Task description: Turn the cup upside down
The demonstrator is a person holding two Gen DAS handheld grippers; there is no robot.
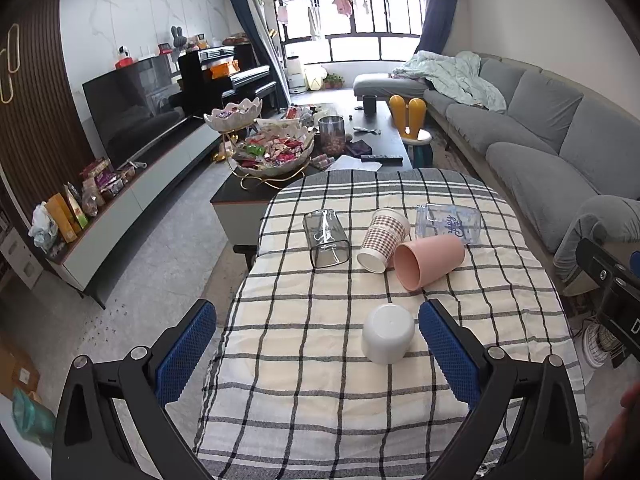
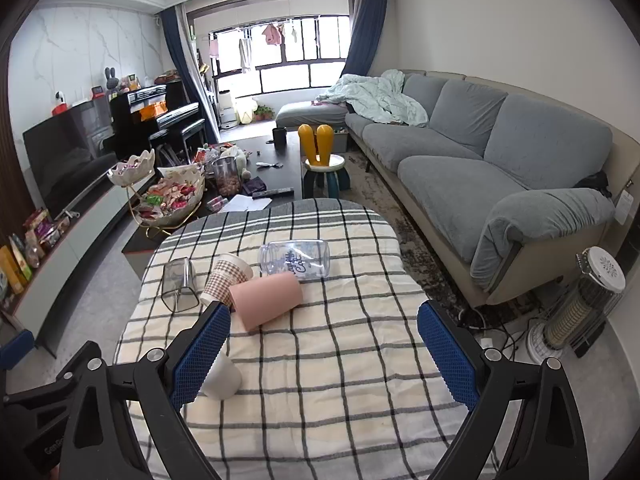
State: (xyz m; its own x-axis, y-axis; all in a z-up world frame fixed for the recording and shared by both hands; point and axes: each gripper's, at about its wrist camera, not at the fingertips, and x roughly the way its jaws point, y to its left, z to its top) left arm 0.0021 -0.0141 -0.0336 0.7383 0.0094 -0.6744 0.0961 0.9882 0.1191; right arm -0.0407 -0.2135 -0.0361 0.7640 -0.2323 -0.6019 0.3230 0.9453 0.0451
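Nearest, the small white plastic cup [image 1: 388, 334] is seen base-up on the checked table [image 1: 320, 408], between the spread fingers of the left gripper [image 1: 318, 340]. The right gripper [image 2: 323, 343] is held wide too, empty. The pink tumbler [image 1: 429, 261], lying farther off, should be gripped mid-wall.

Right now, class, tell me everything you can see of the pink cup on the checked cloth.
The pink cup is a plain, matte tumbler, plastic by its look, with no handle or print. It lies on its side on the checked tablecloth, with its open mouth toward the camera and its base toward the sofa side. Its rim sits against or just beside the checked paper cup. The clear printed jar lies right behind it. Neither gripper touches it.
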